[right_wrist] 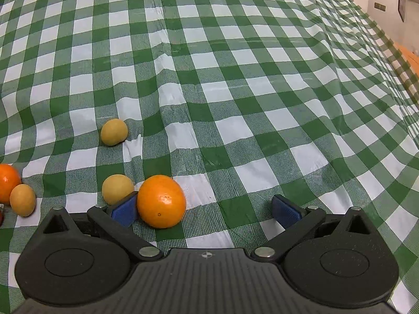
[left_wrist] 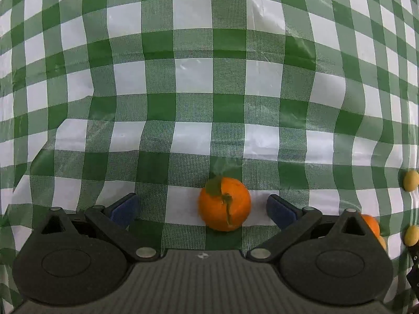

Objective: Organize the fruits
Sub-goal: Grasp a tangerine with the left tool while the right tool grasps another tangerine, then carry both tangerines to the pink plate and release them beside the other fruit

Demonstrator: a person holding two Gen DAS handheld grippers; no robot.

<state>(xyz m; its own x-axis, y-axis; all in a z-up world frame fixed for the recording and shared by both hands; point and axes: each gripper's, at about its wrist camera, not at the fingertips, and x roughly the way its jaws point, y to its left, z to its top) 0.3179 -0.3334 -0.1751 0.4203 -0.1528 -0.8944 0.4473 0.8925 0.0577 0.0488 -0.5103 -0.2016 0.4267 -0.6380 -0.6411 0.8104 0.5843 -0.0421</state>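
In the left wrist view an orange with a green leaf (left_wrist: pixel 224 204) lies on the checked cloth between the open fingers of my left gripper (left_wrist: pixel 203 209), nearer the right pad (left_wrist: pixel 280 210). In the right wrist view my right gripper (right_wrist: pixel 205 210) is open; a plain orange (right_wrist: pixel 161 201) lies against its left pad (right_wrist: pixel 125 210). Three small yellow fruits (right_wrist: pixel 114 132) (right_wrist: pixel 117 189) (right_wrist: pixel 23 200) and another orange (right_wrist: pixel 7 183) lie to the left.
A green and white checked tablecloth (right_wrist: pixel 235 91) covers the table and is wrinkled. Two yellow fruits (left_wrist: pixel 411 180) (left_wrist: pixel 411 235) and an orange (left_wrist: pixel 370 224) show at the right edge of the left wrist view. The table edge and a wall (right_wrist: pixel 387 18) are at far right.
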